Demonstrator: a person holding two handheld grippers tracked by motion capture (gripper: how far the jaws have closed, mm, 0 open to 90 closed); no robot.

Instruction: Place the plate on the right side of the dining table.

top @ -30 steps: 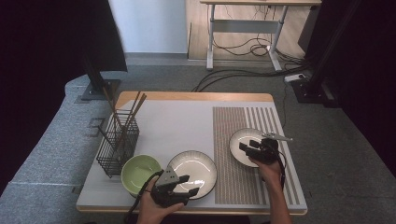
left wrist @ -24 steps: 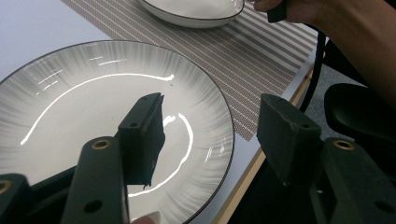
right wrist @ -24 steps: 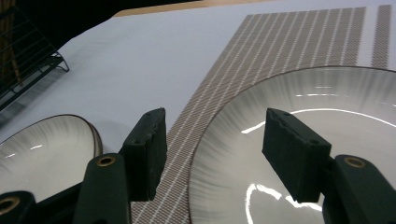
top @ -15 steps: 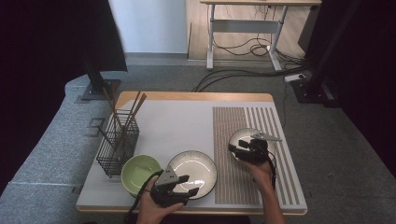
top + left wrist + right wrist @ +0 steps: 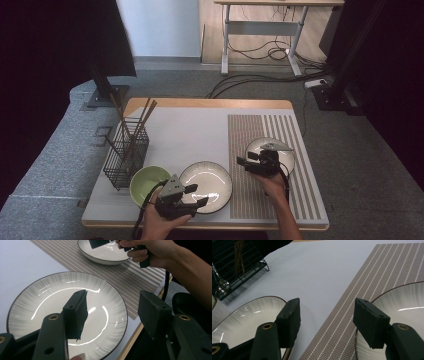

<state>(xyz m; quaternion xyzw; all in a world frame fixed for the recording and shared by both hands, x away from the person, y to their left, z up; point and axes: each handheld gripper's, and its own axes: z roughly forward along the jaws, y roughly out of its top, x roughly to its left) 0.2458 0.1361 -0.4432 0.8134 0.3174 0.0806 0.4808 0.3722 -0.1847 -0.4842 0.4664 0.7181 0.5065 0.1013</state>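
The large round white plate with grey radial streaks and a dark rim (image 5: pixel 206 186) lies on the white mat near the table's front edge, between the pale green bowl (image 5: pixel 148 183) on its left and the brown striped placemat (image 5: pixel 260 165) on its right. The left gripper (image 5: pixel 196 196) hovers over the plate's near rim; in the left gripper view its black jaws stand apart, one above the plate's (image 5: pixel 67 315) glossy face and the other past its rim, with nothing pressed between them. The right gripper (image 5: pixel 246 164) hangs over the left part of the placemat, just beside the smaller white dish with a dark rim (image 5: pixel 282 156) that rests on the stripes. In the right gripper view its jaws are spread wide and empty, the striped weave (image 5: pixel 362 290) between them, the dish (image 5: pixel 407 307) behind one and the large plate (image 5: pixel 249 315) behind the other. Farther left stands a black wire basket (image 5: pixel 125 155) holding brown wooden chopsticks (image 5: pixel 141 120).
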